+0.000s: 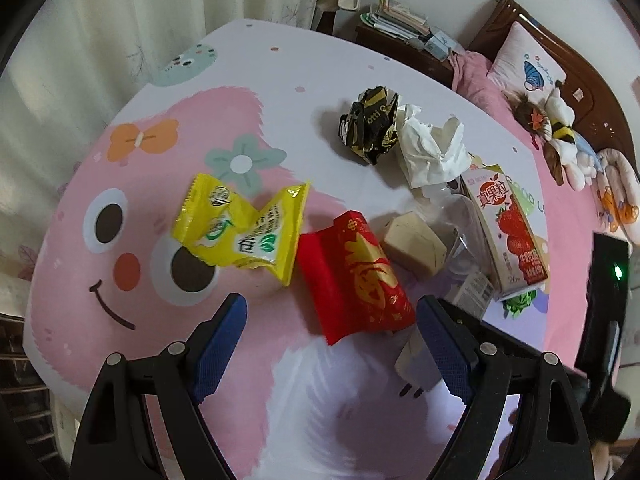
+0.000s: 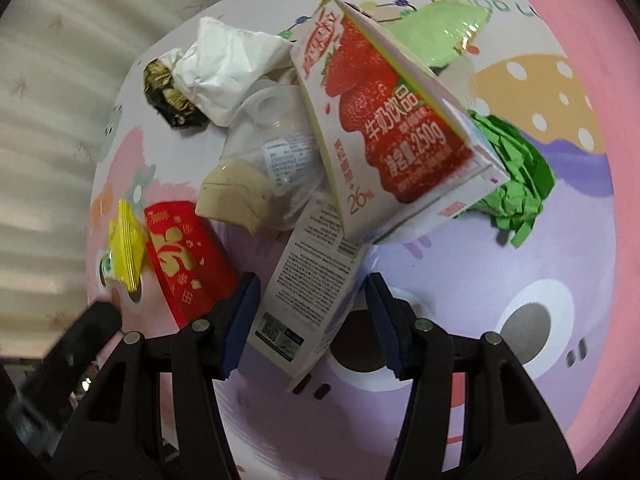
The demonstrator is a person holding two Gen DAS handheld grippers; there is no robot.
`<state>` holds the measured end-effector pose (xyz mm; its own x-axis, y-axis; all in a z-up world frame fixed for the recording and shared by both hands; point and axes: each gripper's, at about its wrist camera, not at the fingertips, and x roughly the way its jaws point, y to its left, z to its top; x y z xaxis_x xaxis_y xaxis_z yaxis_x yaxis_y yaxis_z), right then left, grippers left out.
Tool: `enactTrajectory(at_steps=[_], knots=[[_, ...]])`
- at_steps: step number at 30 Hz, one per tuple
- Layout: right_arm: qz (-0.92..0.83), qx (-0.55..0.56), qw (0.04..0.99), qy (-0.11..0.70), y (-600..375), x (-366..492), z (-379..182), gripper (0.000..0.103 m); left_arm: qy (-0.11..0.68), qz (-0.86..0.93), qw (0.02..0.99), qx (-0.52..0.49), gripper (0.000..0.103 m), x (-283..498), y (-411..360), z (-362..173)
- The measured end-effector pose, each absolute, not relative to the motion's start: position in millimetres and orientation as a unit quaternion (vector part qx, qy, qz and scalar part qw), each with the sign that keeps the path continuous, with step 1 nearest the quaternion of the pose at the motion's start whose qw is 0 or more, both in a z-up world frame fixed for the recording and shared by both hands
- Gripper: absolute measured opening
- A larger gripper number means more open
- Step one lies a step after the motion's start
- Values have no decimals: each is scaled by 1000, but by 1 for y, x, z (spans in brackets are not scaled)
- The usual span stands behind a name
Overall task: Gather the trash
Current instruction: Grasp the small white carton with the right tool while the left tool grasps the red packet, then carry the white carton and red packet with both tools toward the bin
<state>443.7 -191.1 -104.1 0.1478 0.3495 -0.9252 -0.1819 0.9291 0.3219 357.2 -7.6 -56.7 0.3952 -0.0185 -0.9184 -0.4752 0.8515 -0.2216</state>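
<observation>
Pink cartoon sheet covers the bed: smiling face, bow and flower prints on the left gripper's side, purple and orange patches under the right gripper. Cream curtain behind. Wooden headboard at the far end, with a pink pillow, plush toys and a nightstand stacked with papers.

Left gripper jaws wide apart, holding nothing. Red envelope with gold print lies between and just ahead of the tips, nearer the right-hand finger, creased lengthwise. Yellow snack wrapper sits just beyond the left-hand finger, folded and crumpled, touching the envelope's edge.

Right gripper jaws also apart. White printed box sits tilted between them, dense text, barcode and QR code on its face. Left pad looks in contact with it or very close; gap visible at the right pad, so no clamp.

Strawberry milk carton leans against the pile right behind the box, red berry graphic, tilted. Clear plastic container and a beige folded carton lie left of it. White tissue and a black-gold crumpled wrapper are farther back, touching each other. Green crumpled paper lies beside the carton's lower corner.
</observation>
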Motion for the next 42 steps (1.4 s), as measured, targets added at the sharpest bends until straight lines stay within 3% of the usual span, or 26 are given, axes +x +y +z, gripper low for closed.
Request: enactTrajectory(at_steps=[4,14,20,26,32,42], knots=[[196,43,757,621,-196,438,-99,37,551,148,783,-248,88,375,-9,-70],[205,59,748,628,-226,437,-98,35,589,178,747,-254,88,415,-12,-106],[206,66,743,633,-232,440,-100,35,603,165,738,-255,62,430,-20,-124],[199,66,740,639,-235,440,-102,37,591,131,763,-228,22,435,-38,-116],[191,51,742,641,-228,436,-106,37,586,98,778,-205,15,428,-51,-105],[184,60,741,643,-223,410,-104,35,598,42,773,-206,16,393,-59,-104]])
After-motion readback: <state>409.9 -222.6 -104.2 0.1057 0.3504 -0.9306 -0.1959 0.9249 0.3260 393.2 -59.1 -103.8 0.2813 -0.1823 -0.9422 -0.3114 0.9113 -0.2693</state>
